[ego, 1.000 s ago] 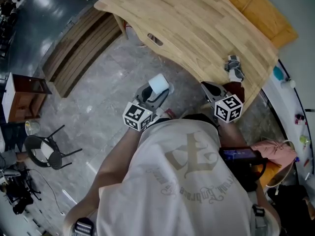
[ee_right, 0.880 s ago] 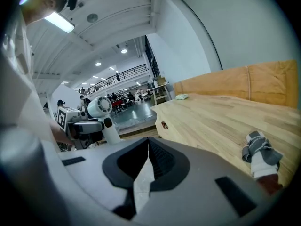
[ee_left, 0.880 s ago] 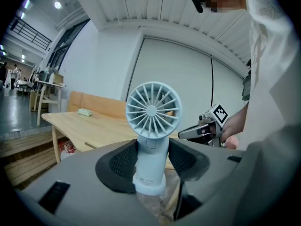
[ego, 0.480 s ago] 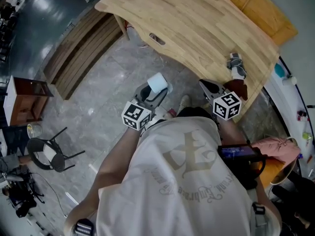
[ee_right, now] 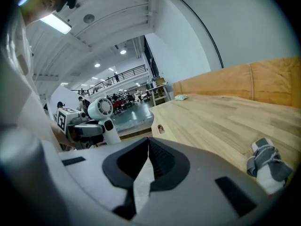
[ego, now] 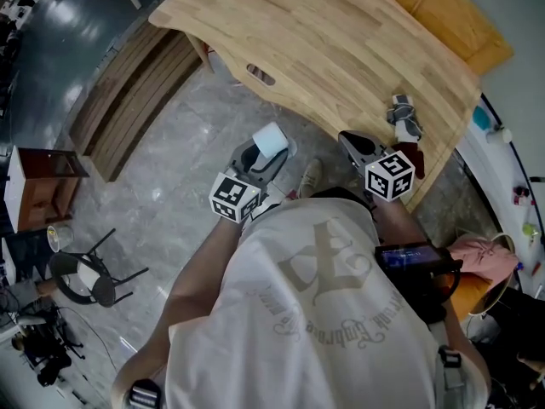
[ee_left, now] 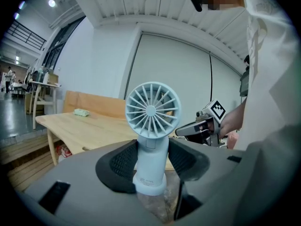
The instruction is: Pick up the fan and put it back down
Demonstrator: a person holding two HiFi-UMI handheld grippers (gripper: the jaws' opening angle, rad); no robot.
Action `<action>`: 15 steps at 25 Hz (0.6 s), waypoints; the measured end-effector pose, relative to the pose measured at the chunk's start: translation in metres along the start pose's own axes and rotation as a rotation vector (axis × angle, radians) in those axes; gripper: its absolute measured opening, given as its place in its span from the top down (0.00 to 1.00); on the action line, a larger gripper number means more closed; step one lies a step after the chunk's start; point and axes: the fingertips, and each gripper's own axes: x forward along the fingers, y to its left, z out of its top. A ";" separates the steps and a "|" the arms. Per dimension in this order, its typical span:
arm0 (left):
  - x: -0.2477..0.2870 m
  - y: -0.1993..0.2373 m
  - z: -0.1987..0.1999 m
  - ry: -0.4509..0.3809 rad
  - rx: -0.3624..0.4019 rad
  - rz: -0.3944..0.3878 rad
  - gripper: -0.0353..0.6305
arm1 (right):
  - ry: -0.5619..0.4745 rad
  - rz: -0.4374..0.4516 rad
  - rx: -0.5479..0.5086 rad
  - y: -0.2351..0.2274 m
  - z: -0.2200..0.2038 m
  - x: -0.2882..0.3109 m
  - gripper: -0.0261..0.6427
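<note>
The desk (ego: 341, 49) lies ahead of both tools; its near edge is beyond the tip of the left hand-held gripper (ego: 260, 162), which hangs over the floor, not over the desk top. The left hand-held gripper is closed on the handle of the fan (ee_left: 150, 126): both pads press against the handle. The fan stands upright between them, its round head above the jaws, its base just below them and clear of any surface. The right hand-held gripper (ego: 358, 147) is to the right of the left one, near the desk edge; its jaws are together with nothing between them. A rolled grey cloth (ego: 405, 118) rests on the desk just ahead of it.

Step in hand, as judged: the fan is lifted and in carry; the put-down is not yet done.

Next move calls for:
1. Bring the left hand-held gripper forward over bare desk top
2. Keep the handle vertical and lower until the base seats flat
3. Part the jaws only then, since the narrow base may tip
</note>
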 end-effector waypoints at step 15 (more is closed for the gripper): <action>0.088 0.049 0.013 0.068 0.041 -0.066 0.63 | 0.008 -0.033 0.038 -0.068 0.035 0.036 0.94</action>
